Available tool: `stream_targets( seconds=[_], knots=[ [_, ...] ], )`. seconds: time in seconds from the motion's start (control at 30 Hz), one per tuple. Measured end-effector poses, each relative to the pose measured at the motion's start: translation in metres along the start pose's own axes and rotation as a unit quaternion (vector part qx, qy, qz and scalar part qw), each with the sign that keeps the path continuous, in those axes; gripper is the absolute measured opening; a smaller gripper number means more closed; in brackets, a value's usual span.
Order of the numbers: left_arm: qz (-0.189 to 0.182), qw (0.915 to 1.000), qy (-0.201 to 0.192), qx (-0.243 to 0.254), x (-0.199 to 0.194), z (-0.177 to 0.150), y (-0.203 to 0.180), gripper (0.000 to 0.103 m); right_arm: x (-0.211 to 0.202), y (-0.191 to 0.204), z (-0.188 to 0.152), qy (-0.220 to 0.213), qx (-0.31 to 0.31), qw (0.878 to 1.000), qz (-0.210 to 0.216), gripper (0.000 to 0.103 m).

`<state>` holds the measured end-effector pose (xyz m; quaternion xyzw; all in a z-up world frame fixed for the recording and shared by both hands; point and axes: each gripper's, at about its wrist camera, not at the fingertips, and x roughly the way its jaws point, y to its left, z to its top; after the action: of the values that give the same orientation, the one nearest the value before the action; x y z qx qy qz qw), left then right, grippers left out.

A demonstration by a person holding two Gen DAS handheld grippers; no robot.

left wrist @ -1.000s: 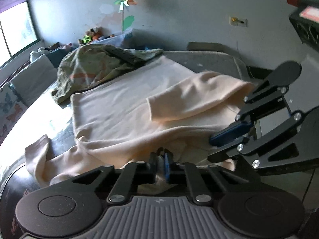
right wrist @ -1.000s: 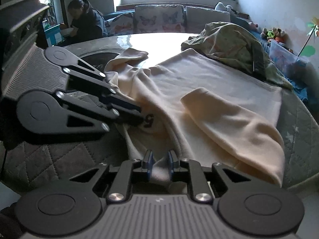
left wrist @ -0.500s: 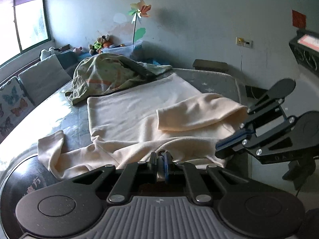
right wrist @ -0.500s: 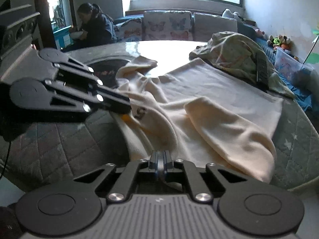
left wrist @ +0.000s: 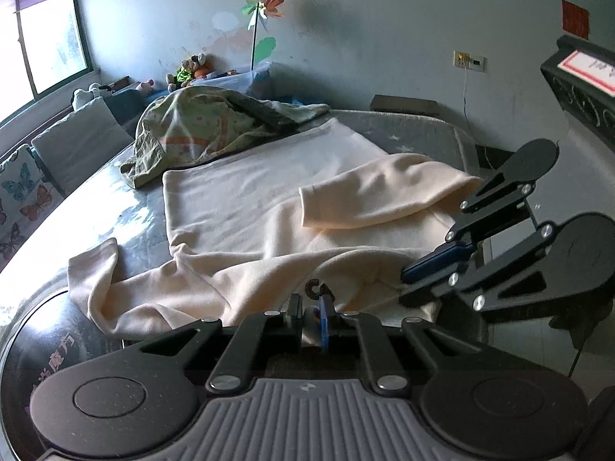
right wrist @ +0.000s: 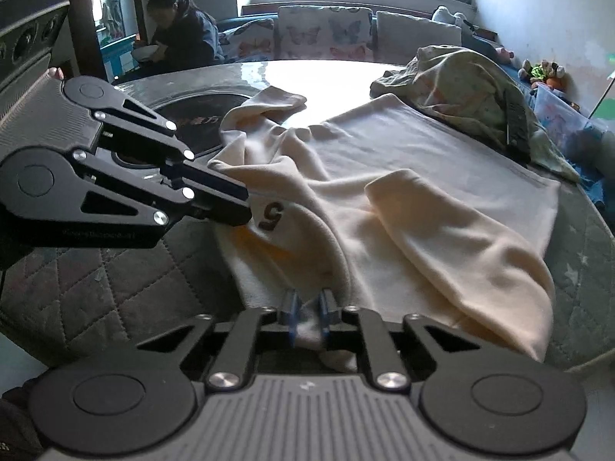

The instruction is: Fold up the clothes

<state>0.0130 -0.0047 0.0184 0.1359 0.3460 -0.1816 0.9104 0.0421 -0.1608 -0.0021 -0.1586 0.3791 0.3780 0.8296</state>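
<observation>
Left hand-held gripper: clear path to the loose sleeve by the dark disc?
Probably not yet: the left hand-held gripper is shut on the cream sweatshirt near edge. Nothing lies over the loose sleeve, so after releasing the way looks free.

Your cream fleece sweatshirt [right wrist: 403,199] looks soft, matt and slightly napped. Beside it, the round glass-topped tabletop [right wrist: 338,77] shines glossy, while the grey quilted cloth cover [right wrist: 115,280] is dull and stitched. Your matt black metal tongs [right wrist: 307,317] carry bright screws.
</observation>
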Motion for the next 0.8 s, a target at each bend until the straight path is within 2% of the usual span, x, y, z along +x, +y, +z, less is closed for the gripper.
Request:
stream_targets(
  seconds=[0.5,0.8],
  knots=[
    [0.009,0.9997,-0.017,-0.015,-0.013,-0.001,0.007,0.011,-0.042,-0.012,-0.001,-0.057,0.024,0.998,0.022,0.004],
    [-0.001,1.0,0.007,0.0,-0.014,-0.012,0.008,0.011,-0.039,-0.009,-0.008,-0.021,-0.007,0.998,0.064,0.004]
  ],
)
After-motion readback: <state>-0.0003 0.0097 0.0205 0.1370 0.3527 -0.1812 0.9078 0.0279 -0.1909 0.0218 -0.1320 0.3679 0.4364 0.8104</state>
